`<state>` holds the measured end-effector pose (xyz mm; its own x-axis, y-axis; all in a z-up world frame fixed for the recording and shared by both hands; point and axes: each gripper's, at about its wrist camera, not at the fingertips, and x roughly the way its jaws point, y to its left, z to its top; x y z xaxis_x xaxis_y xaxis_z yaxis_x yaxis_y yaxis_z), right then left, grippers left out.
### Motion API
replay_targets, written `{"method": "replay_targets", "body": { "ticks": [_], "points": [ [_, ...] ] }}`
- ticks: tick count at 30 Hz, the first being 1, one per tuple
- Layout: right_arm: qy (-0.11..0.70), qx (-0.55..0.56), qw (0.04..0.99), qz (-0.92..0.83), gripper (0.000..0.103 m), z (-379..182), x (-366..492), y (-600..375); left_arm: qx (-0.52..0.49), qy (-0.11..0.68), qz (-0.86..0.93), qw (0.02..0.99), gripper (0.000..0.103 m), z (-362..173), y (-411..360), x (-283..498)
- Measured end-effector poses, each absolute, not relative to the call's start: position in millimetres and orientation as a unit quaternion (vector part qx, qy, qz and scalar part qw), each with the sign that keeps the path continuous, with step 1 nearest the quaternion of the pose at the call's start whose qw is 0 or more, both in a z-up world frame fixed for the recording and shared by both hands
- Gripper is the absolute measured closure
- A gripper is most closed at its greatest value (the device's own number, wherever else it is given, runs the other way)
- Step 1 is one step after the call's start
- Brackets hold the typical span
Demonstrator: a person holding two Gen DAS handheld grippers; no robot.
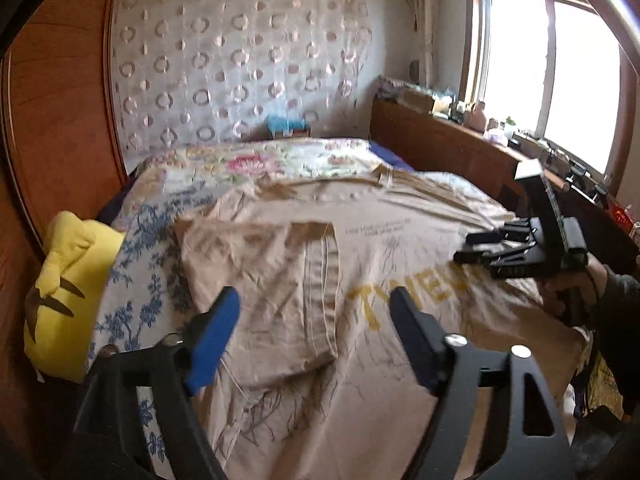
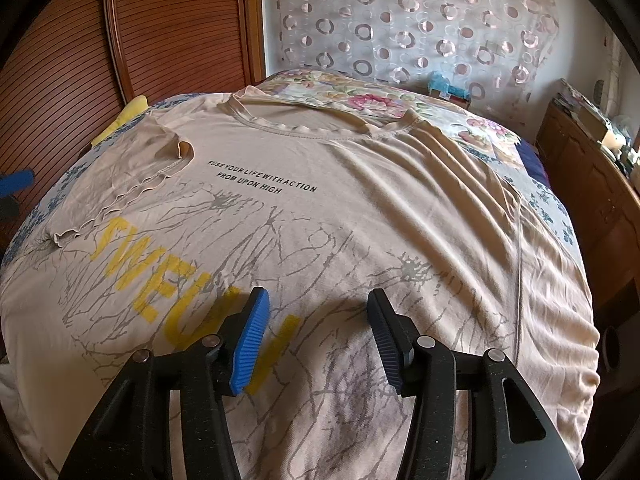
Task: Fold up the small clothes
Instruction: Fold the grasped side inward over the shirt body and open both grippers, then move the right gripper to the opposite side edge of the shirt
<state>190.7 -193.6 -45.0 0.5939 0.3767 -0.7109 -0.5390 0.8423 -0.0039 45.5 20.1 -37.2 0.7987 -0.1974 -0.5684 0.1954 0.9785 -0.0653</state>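
A beige T-shirt (image 2: 360,208) with yellow letters, black text and a grey crack print lies face up on the bed. Its left sleeve (image 1: 280,280) is folded inward over the chest and shows as a flap in the right wrist view too (image 2: 132,168). My left gripper (image 1: 316,300) hangs open just above that sleeve, with nothing between its blue pads. My right gripper (image 2: 318,296) stands open over the lower front of the shirt, holding nothing. From the left wrist view it shows at the right side of the shirt (image 1: 466,247), held by a hand in a dark sleeve.
A floral bedspread (image 1: 260,160) covers the bed beyond the collar. A yellow plush cushion (image 1: 68,292) lies at the left edge against a wooden wardrobe (image 2: 160,28). A cluttered wooden cabinet (image 2: 592,184) runs along the right under a window (image 1: 540,72).
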Motion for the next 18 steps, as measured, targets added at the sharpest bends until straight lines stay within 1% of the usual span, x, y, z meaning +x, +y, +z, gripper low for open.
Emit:
{"method": "replay_targets", "body": {
  "ticks": [5, 18],
  "points": [
    [0.369, -0.11, 0.886, 0.259, 0.049, -45, 191, -194, 0.005, 0.274, -0.08, 0.958, 0.023, -30, 19, 40],
    [0.361, -0.093, 0.893, 0.252, 0.047, -40, 185, -210, 0.019, 0.26, -0.084, 0.962, 0.023, -36, 4, 34]
  ]
}}
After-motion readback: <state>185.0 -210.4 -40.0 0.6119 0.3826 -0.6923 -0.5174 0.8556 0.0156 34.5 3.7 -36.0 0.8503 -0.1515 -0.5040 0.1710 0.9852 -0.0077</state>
